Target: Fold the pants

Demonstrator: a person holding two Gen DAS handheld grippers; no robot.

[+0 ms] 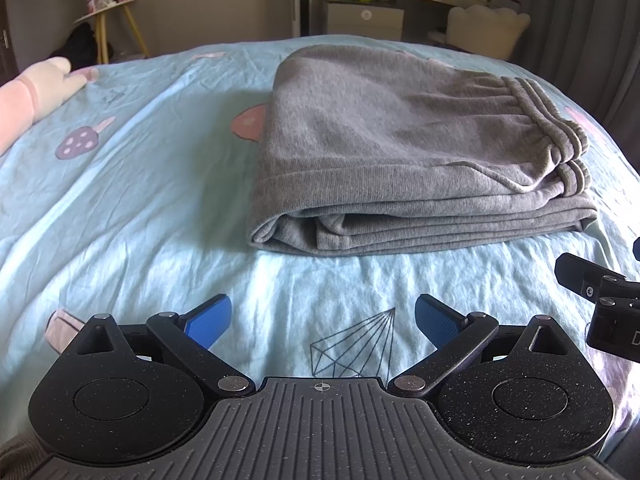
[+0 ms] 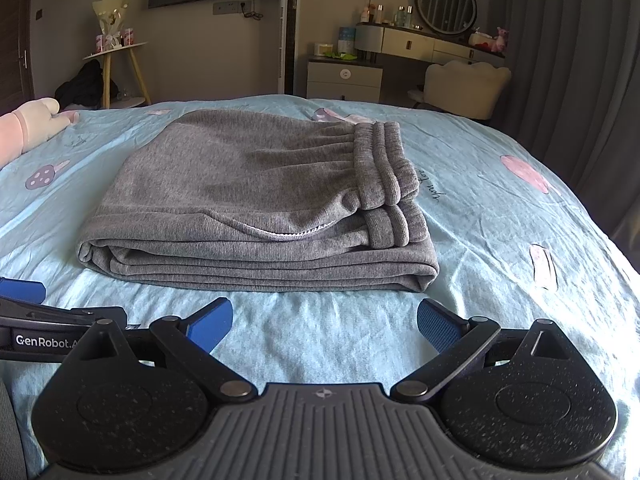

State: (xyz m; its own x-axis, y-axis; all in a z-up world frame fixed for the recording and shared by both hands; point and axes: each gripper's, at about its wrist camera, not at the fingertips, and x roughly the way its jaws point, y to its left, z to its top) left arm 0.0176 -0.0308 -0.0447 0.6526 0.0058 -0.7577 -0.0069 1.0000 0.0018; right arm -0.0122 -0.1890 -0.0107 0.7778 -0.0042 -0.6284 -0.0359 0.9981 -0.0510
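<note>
The grey knitted fleece pants (image 2: 256, 200) lay on the bed as a compact rectangular bundle, several layers deep, which suggested that the folding was finished or very nearly so. From the stacked edges along the near side, the legs seemed to have been doubled over more than once, and the ribbed elastic waistband (image 2: 384, 164) sat on top at the right end of the bundle, doubled over a second band below it. A pocket opening with a pale stitched seam (image 2: 276, 234) gaped slightly on the near face. Judging by this, at most a little smoothing or squaring of the corners was left.

The left gripper (image 1: 322, 322) hovered over the sheet just short of the bundle, its blue textured pads (image 1: 210, 322) spread wide with nothing between them. The right gripper (image 2: 324, 324) was likewise spread wide and empty, close beside the left one and apart from the cloth.

The fabric looked soft and thick, with a fine ribbed weave and rounded, padded folds rather than sharp creases. The pale blue cotton bedsheet (image 2: 520, 220) under it was lightly wrinkled and printed with pink and purple mushrooms and a line-drawn diamond (image 1: 352, 344). A pink and cream plush toy (image 1: 36, 88) rested at the far left edge of the bed.
</note>
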